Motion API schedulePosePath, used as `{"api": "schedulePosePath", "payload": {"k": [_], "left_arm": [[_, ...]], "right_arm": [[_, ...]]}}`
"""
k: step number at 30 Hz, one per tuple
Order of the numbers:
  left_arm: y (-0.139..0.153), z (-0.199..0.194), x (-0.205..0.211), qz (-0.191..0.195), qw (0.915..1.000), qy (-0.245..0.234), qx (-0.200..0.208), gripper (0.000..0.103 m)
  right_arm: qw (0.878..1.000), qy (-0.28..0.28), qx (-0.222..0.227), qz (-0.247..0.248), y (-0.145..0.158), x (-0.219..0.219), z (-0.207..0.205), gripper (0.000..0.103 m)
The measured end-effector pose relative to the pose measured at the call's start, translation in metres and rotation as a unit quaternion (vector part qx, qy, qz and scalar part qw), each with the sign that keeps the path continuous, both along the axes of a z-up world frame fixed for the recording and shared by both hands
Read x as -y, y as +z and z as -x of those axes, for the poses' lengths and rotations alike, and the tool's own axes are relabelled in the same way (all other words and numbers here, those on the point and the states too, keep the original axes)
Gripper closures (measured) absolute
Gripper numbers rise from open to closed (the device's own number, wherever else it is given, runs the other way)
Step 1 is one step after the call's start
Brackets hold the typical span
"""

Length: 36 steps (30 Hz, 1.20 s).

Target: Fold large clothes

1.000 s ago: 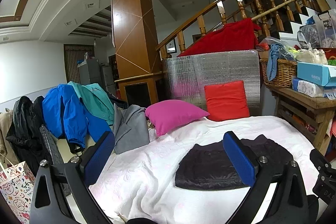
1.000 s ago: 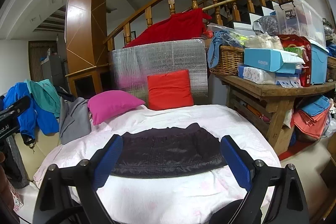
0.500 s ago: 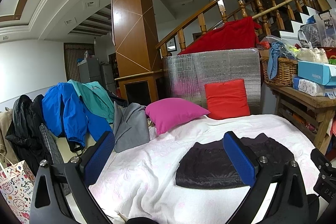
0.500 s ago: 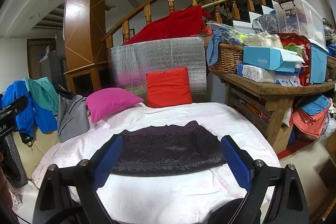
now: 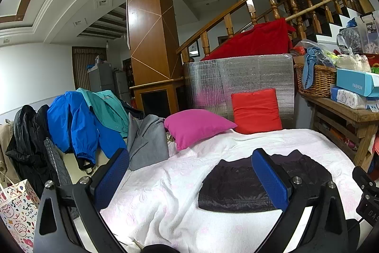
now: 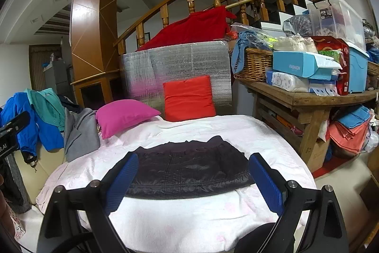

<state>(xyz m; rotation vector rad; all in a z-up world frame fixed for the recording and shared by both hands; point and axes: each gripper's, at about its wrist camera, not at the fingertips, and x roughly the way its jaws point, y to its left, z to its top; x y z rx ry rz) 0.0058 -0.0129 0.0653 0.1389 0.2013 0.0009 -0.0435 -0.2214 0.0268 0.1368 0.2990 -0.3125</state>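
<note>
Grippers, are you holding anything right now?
No. The left gripper and right gripper are both open and empty; the dark garment lies untouched on the bed.

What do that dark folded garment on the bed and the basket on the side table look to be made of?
The dark garment looks like thin, slightly shiny synthetic fabric, perhaps quilted nylon: faint sheen and stitched grid lines. The basket looks like woven wicker, with brown interlaced strands and a matte finish.

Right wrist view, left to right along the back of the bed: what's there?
Blue jacket → teal jacket → grey garment → magenta pillow → red square cushion → wooden side table. The folded dark garment lies nearer, between the open right gripper fingers.
</note>
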Motion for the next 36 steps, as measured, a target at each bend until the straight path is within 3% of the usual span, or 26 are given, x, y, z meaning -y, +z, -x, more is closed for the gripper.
{"api": "schedulePosePath", "payload": {"k": [36], "left_arm": [[-0.0019, -0.0016, -0.0058, 0.010, 0.9999, 0.002, -0.004, 0.000]], "right_arm": [[1.000, -0.012, 0.001, 0.000, 0.0019, -0.0020, 0.0028, 0.007]]}}
